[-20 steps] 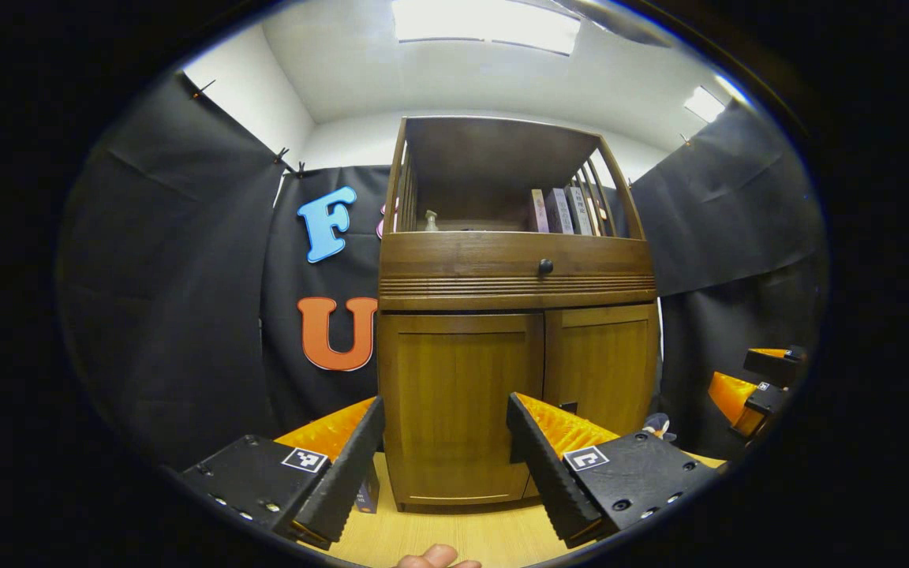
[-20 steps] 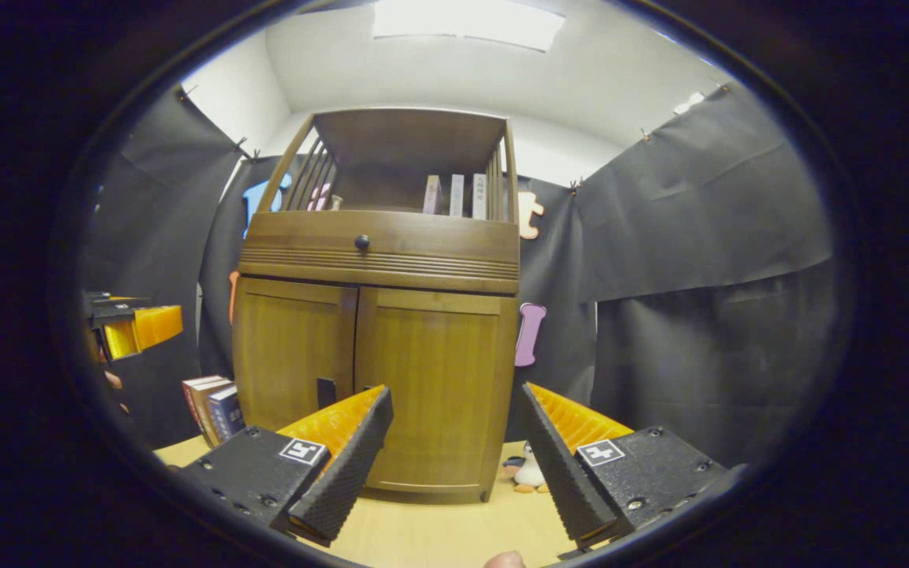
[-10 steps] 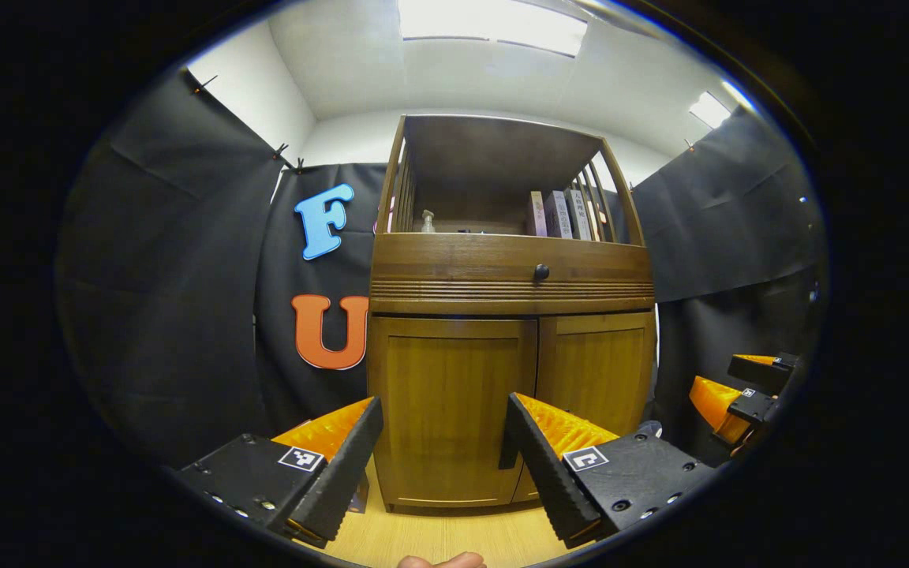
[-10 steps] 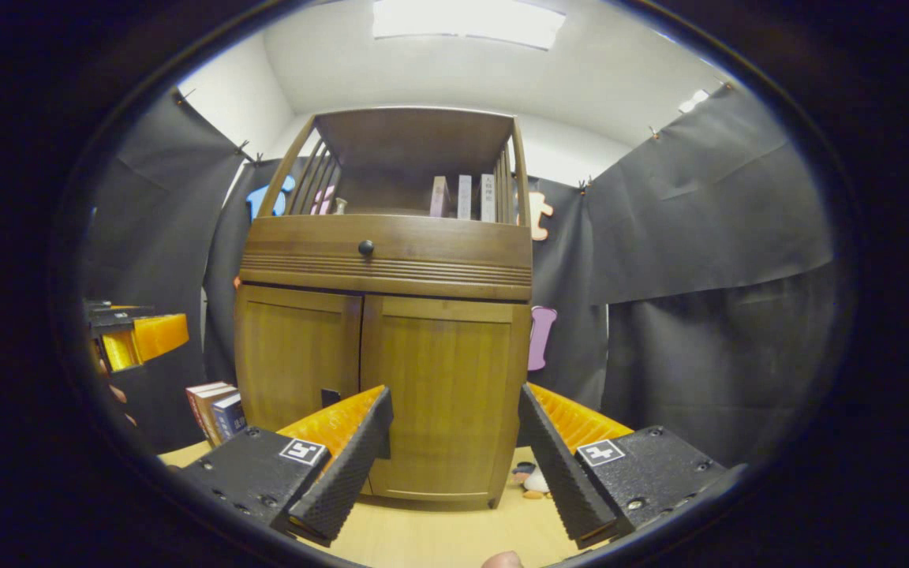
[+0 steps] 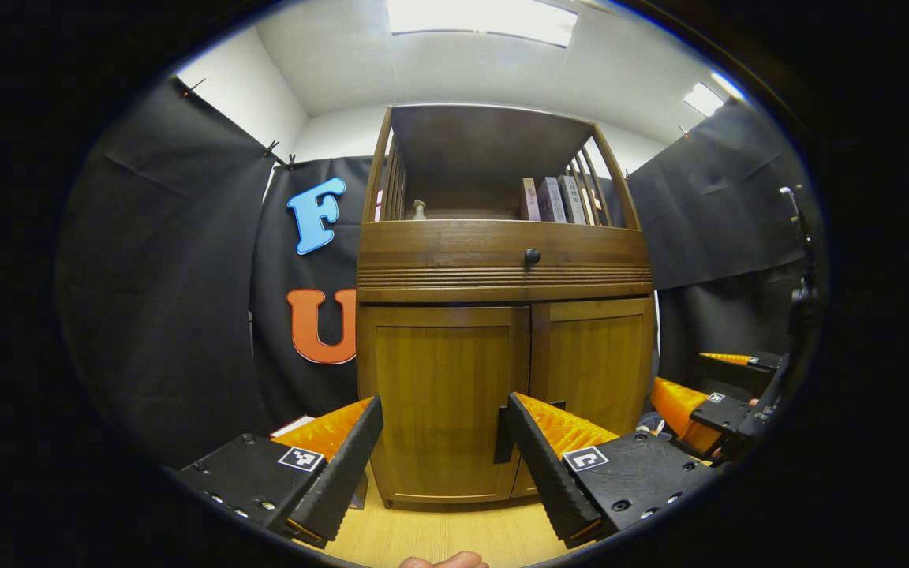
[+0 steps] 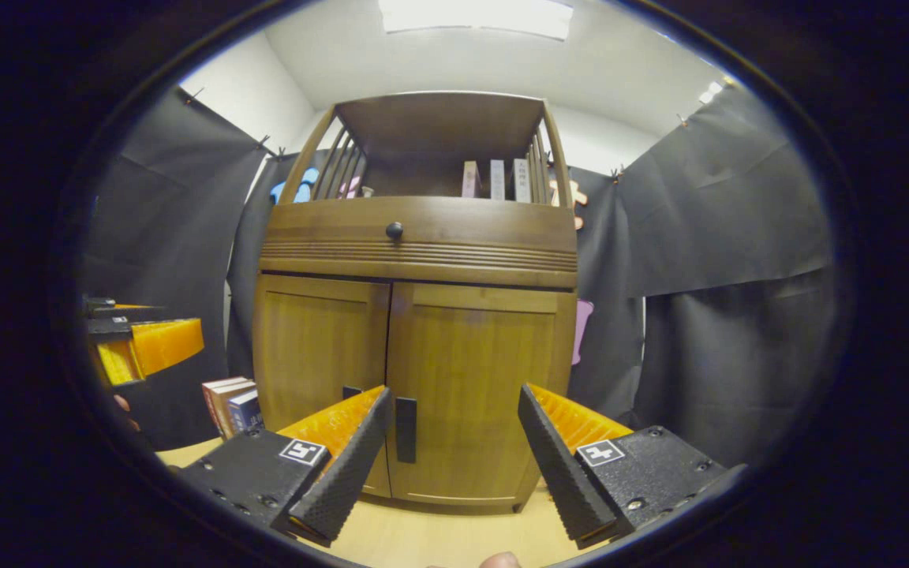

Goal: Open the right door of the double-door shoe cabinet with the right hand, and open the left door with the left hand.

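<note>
my left fingers (image 5: 439,457): spread wide apart, nothing between them, hanging low over the surface (image 5: 439,532) right in front of the left door. closer than a second ago, the cabinet looks bigger now.

my right fingers (image 6: 454,454): also wide apart and empty. moved in a fair bit over the last second, and the right door's dark handle (image 6: 405,429) has popped out from behind my near finger, so it sits just past that fingertip now.

left door (image 5: 443,402): shut. its handle (image 5: 502,435) is a dark strip tucked right beside my right-side finger, partly hidden.

right door (image 6: 474,390): shut too, flush with the other one, seam down the middle.

shoe cabinet (image 6: 423,252): standing on the far side of the surface, drawer with a round knob (image 6: 394,230) above the doors, open shelf with books up top.

side stuff: a stack of books (image 6: 230,402) left of the cabinet, near the wall.

what it means: honestly nothing's opened yet, this is all approach. I'd guess right goes first: slide left a touch so the handle lands between the fingers, pinch, pull. main risk is closing beside the handle, not on it.
</note>
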